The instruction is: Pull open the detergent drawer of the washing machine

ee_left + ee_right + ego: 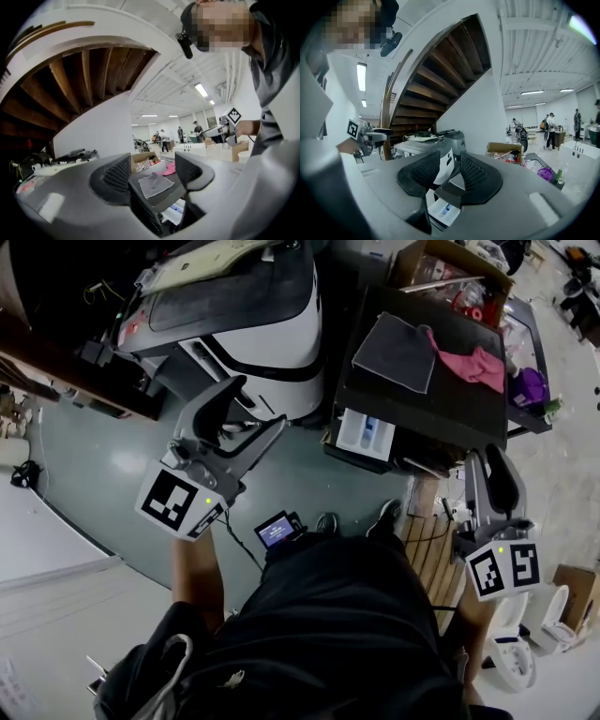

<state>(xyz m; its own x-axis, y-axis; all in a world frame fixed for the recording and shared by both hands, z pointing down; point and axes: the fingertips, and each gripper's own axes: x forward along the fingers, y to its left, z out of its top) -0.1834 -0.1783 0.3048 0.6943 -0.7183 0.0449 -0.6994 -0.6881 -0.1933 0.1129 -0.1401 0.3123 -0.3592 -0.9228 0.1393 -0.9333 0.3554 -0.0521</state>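
Note:
The washing machine (pixel 441 423) has a black top and stands at upper right in the head view, with a grey cloth (pixel 394 352) and a pink cloth (pixel 473 367) lying on it. Its white detergent drawer (pixel 367 434) sticks out of the front, showing blue inside. My left gripper (pixel 255 409) is held high, left of the machine and apart from it, open with nothing between its pads. In the left gripper view (pixel 152 164) the drawer (pixel 176 211) lies far beyond the jaws. My right gripper (pixel 495 465) hangs right of the machine, narrowly open and empty. The right gripper view (pixel 451 161) also shows the drawer (pixel 445 211).
A second white and black machine (pixel 253 315) stands left of the washer. An open cardboard box (pixel 450 273) sits behind it. A wooden pallet (pixel 431 549) and a small screen device (pixel 277 531) lie on the floor by my feet. A staircase (pixel 440 75) rises behind.

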